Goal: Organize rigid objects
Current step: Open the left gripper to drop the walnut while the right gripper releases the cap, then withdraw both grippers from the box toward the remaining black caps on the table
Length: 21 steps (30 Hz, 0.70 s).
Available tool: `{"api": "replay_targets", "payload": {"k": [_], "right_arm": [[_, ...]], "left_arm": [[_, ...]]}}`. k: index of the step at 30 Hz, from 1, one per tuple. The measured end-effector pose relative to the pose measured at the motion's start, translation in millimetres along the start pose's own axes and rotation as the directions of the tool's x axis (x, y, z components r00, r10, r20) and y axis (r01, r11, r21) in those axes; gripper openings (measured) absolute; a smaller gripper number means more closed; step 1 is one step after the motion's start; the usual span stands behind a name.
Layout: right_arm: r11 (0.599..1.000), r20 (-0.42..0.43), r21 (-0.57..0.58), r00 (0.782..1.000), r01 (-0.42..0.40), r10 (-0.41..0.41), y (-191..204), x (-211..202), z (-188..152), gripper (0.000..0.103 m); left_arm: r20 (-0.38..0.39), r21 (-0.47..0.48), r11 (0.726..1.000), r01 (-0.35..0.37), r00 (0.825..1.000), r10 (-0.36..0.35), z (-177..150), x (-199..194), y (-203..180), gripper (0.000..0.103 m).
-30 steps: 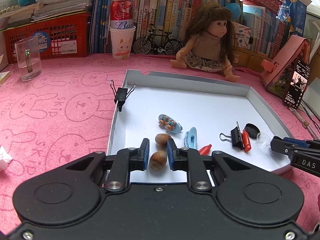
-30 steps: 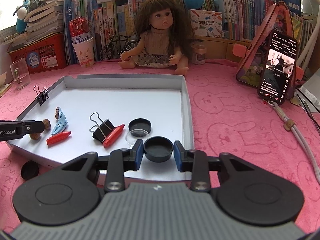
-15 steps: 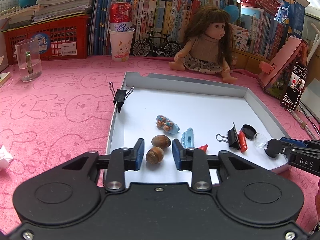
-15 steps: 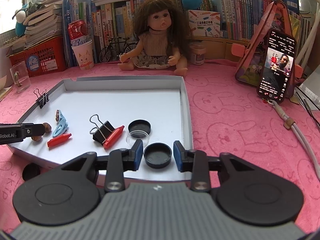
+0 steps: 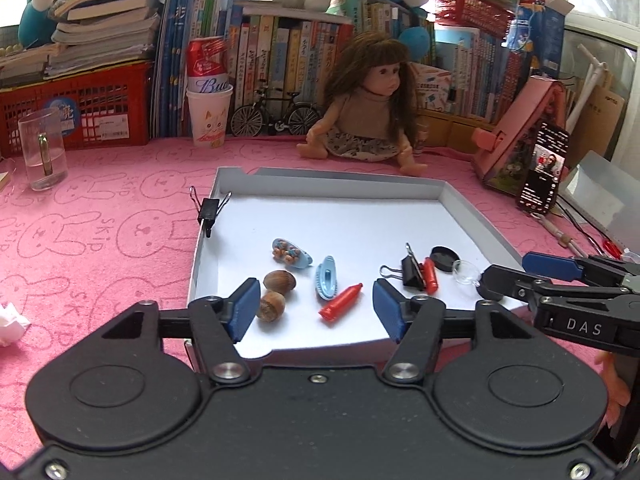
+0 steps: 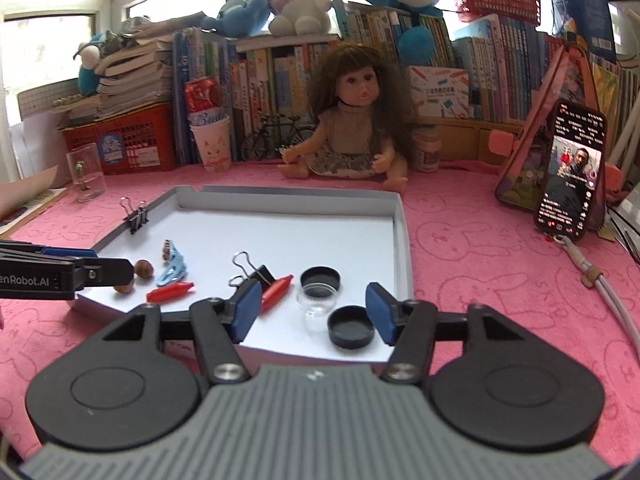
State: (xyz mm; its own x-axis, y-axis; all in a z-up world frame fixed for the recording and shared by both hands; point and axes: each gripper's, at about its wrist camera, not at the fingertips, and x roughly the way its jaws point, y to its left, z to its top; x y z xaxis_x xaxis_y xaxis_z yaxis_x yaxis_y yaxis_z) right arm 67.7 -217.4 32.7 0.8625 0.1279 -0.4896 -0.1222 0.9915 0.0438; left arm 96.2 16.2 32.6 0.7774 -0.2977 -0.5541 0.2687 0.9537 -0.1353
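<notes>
Left wrist view shows the white tray [image 5: 460, 204] on the pink mat, with small hard items gathered near its front edge, apparently sorted there to keep them off the mat. Two nuts [image 5: 271, 306] lie side by side at the left, close to two blue clips [image 5: 326, 282] and a red crayon [image 5: 340, 302]. A binder clip [image 5: 412, 273] with a second crayon sits further right. The left gripper [image 5: 316, 310] has its jaws apart and opening; the near nut sits just beside its left pad, free.

In the right wrist view, the right gripper [image 6: 312, 312] is likewise opening, jaws wide. A black cap [image 6: 351, 327] rests on the tray between them, untouched, beside a clear dish [image 6: 317, 298] and another cap [image 6: 320, 279].
</notes>
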Motion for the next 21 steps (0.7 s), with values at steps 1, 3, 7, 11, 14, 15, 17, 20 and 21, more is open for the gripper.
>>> {"api": "replay_targets", "payload": {"k": [1,3,7,11,14,15,17,20,21], "right_arm": [[1.000,0.006,-0.006,1.000,-0.010,0.010,2,-2,-1,0.077],[0.999,0.014,-0.014,0.999,-0.030,0.030,4,-6,-2,0.080],[0.998,0.019,-0.023,0.998,-0.055,0.056,7,-11,-7,0.083],[0.997,0.023,-0.028,0.997,-0.072,0.073,8,-17,-13,0.085],[0.996,0.020,-0.039,0.997,-0.074,0.075,8,-21,-17,0.086],[0.996,0.019,-0.046,0.997,-0.075,0.076,9,-23,-18,0.087],[0.995,0.016,-0.058,0.997,-0.078,0.079,9,-26,-21,0.087],[0.994,0.015,-0.071,0.996,-0.083,0.084,10,-32,-25,0.087],[0.994,0.016,-0.076,0.996,-0.085,0.086,10,-33,-27,0.087]], "left_arm": [[0.003,0.006,1.000,0.004,1.000,-0.004,-1,-2,-1,0.064],[0.007,0.017,1.000,0.009,1.000,-0.009,-4,-6,-3,0.066],[0.011,0.035,0.999,0.015,1.000,-0.015,-10,-13,-7,0.070],[0.014,0.047,0.999,0.020,1.000,-0.020,-16,-18,-7,0.071],[0.018,0.057,0.998,0.020,1.000,-0.021,-21,-22,-6,0.071],[0.020,0.059,0.998,0.023,0.999,-0.025,-23,-24,-6,0.071],[0.026,0.067,0.997,0.032,0.999,-0.033,-26,-27,-7,0.071],[0.027,0.087,0.996,0.036,0.999,-0.038,-32,-30,-9,0.071],[0.024,0.091,0.995,0.035,0.999,-0.037,-33,-30,-9,0.071]]}}
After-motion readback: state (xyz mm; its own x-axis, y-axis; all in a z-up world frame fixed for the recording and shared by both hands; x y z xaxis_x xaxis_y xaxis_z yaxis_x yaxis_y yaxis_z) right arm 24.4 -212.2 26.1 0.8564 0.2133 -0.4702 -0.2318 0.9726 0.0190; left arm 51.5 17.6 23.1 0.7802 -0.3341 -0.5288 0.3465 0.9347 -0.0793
